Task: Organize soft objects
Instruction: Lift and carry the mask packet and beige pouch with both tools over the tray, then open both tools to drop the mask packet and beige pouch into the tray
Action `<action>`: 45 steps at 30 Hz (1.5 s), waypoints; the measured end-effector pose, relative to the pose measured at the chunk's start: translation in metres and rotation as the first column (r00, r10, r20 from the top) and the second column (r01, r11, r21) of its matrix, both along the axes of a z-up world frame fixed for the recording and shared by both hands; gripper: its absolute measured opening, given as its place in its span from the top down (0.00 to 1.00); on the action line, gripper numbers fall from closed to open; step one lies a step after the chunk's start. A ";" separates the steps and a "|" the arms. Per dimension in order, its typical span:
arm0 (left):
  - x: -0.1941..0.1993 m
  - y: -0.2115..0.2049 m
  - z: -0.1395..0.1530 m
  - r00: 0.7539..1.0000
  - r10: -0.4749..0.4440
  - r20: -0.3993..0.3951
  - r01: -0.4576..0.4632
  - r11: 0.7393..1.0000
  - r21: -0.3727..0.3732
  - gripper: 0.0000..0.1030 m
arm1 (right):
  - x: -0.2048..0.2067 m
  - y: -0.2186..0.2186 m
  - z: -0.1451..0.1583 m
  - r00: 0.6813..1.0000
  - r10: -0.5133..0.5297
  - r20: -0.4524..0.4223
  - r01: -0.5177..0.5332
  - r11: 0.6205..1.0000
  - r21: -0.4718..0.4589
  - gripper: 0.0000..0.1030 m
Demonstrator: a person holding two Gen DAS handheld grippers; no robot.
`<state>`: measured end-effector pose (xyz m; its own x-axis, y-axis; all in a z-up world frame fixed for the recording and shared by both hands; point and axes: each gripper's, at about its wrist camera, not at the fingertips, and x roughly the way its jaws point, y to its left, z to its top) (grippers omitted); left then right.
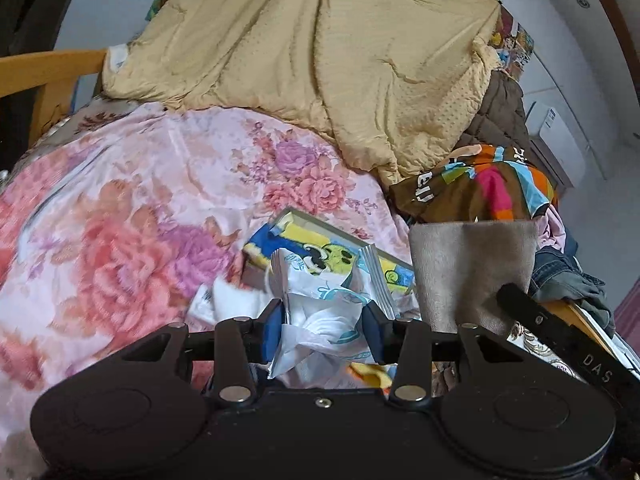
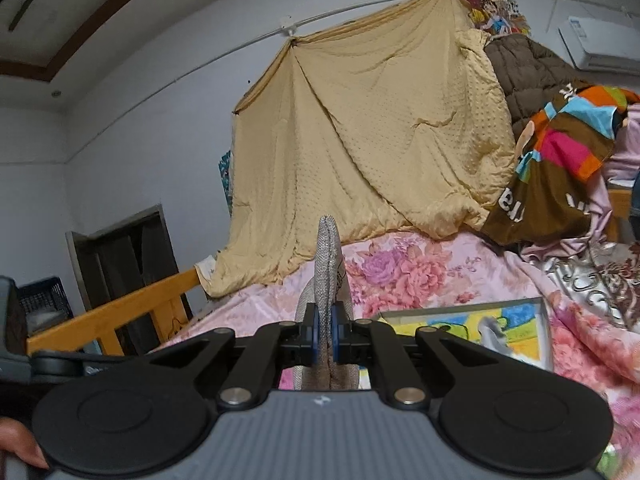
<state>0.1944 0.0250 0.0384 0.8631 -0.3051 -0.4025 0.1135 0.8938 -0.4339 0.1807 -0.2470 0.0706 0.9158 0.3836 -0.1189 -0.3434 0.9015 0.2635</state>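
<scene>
My left gripper is shut on a crumpled white tissue pack with teal print, held just above the pink floral bedspread. A colourful cartoon picture book lies on the bed right behind it. My right gripper is shut on a folded grey-brown cloth, which stands up edge-on between the pads. The same cloth shows at the right of the left wrist view, with the right gripper's black finger below it. The book also shows in the right wrist view.
A yellow quilt hangs over the back of the bed. A brown multicoloured bag, a brown padded jacket and jeans pile up at the right. A wooden bed rail runs at the left. An air conditioner hangs on the wall.
</scene>
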 end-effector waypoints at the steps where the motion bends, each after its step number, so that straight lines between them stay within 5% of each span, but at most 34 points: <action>1: 0.007 -0.003 0.001 1.000 -0.003 0.001 0.003 1.000 -0.001 0.57 | 0.008 -0.003 0.000 1.000 0.005 -0.001 -0.005 1.000 -0.001 0.93; 14: 0.109 -0.055 0.005 0.998 -0.055 0.022 0.055 0.998 0.008 0.56 | 0.097 -0.047 -0.002 0.997 -0.075 -0.005 0.075 0.997 0.022 0.93; 27: 0.205 -0.116 -0.020 0.997 -0.070 -0.018 0.070 0.997 0.026 0.56 | 0.159 -0.070 -0.029 0.968 -0.219 -0.126 0.214 0.975 -0.049 0.93; 45: 0.259 -0.144 -0.066 0.987 -0.017 -0.161 0.020 1.000 0.013 0.56 | 0.195 -0.107 -0.062 0.925 -0.226 -0.304 0.246 0.969 0.028 0.93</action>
